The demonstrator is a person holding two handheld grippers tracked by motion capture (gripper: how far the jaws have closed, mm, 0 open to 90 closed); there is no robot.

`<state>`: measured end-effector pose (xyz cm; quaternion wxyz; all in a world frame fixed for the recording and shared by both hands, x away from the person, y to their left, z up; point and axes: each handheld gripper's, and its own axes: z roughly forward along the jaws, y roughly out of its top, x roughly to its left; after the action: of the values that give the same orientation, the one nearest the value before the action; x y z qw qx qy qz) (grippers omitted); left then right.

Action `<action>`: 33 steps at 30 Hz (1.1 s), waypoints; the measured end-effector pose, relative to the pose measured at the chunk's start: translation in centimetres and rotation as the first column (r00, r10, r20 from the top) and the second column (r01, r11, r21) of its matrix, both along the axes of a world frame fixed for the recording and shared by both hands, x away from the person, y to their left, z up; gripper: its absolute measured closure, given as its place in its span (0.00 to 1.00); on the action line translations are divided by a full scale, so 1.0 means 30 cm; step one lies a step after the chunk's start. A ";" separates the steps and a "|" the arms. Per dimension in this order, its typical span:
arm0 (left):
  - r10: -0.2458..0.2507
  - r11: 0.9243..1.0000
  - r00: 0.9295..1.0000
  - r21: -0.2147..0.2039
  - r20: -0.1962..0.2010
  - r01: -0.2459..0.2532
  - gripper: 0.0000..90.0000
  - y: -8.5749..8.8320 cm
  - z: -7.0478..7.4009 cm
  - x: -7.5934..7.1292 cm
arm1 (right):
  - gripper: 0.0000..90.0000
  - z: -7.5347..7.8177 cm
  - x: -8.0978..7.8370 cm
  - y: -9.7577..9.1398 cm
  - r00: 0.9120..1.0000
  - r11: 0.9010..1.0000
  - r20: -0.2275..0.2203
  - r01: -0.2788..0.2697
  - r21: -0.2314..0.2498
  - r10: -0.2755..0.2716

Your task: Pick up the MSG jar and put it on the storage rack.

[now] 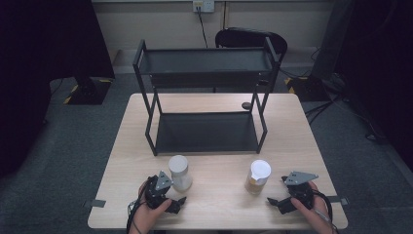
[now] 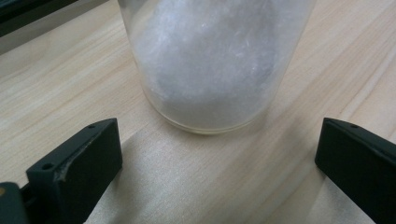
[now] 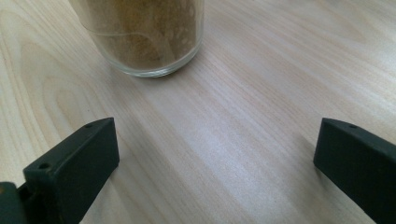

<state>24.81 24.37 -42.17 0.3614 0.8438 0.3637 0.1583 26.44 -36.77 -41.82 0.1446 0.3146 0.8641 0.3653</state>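
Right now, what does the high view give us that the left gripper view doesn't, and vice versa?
High view alone: the black two-tier shelf, the brown-filled jar with its white lid, the right gripper, and the left gripper seen whole in the person's hand.

Left gripper view alone: close up, the white powder's grain through the glass and the jar's base rim on the wood, ahead of the wide-open jaws and not between them.

Both: the white-filled jar standing upright on the wooden table.
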 end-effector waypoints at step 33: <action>-0.002 0.990 1.000 -0.143 0.007 0.003 0.02 0.042 0.105 -0.006 | 0.00 0.000 0.000 0.000 1.000 1.000 0.000 0.000 0.000 0.000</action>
<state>24.63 25.62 -39.03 0.4226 0.8155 0.3719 0.1343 26.44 -36.77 -41.82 0.1448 0.3145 0.8641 0.3654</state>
